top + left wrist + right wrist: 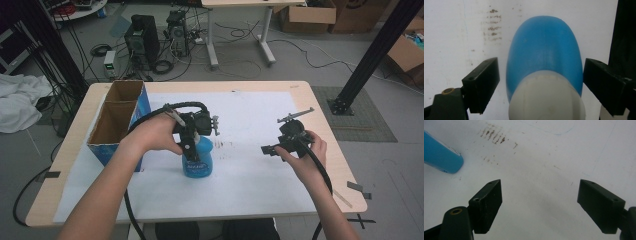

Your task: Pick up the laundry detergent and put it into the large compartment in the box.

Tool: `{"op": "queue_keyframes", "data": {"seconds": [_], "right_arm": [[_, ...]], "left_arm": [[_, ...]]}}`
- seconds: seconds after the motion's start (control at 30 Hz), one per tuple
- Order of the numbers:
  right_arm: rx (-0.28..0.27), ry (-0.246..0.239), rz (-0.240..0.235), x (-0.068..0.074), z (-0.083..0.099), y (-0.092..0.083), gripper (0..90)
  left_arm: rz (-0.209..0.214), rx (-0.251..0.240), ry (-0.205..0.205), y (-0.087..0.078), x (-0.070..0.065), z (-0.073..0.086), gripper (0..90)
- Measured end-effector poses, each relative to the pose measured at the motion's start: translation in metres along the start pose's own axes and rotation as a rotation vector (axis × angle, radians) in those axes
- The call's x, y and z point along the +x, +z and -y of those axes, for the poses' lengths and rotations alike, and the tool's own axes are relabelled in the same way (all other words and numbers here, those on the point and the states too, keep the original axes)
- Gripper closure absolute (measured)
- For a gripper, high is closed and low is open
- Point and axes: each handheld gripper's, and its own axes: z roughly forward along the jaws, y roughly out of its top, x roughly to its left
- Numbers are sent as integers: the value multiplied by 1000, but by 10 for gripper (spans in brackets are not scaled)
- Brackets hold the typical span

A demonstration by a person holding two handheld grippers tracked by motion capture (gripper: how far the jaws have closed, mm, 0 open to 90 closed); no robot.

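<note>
A blue bottle (199,162) with a white cap stands upright on the white paper near the table's middle. My left gripper (192,142) comes down over its top. In the left gripper view the blue bottle (544,45) and its white cap (546,97) sit between the jaws of my left gripper (541,66). A thin gap shows at the left jaw, and the right jaw is almost against the bottle's side. To the right, my right gripper (272,149) is held low over the paper. In its own view my right gripper (539,190) is open with nothing between its jaws, and the bottle (441,157) lies at the upper left.
An open cardboard box (117,120) with blue sides stands at the table's left, close to my left forearm. White paper (250,175) covers most of the tabletop and carries brown smudges (495,135) between the grippers. Cables trail from both grippers toward the front edge.
</note>
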Motion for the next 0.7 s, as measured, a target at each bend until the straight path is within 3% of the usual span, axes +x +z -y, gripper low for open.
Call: {"op": "queue_keyframes", "data": {"seconds": [0.7], "right_arm": [[0, 1, -2, 0, 1, 1, 198]], "left_arm": [[8, 14, -15, 1, 2, 1, 220]]}}
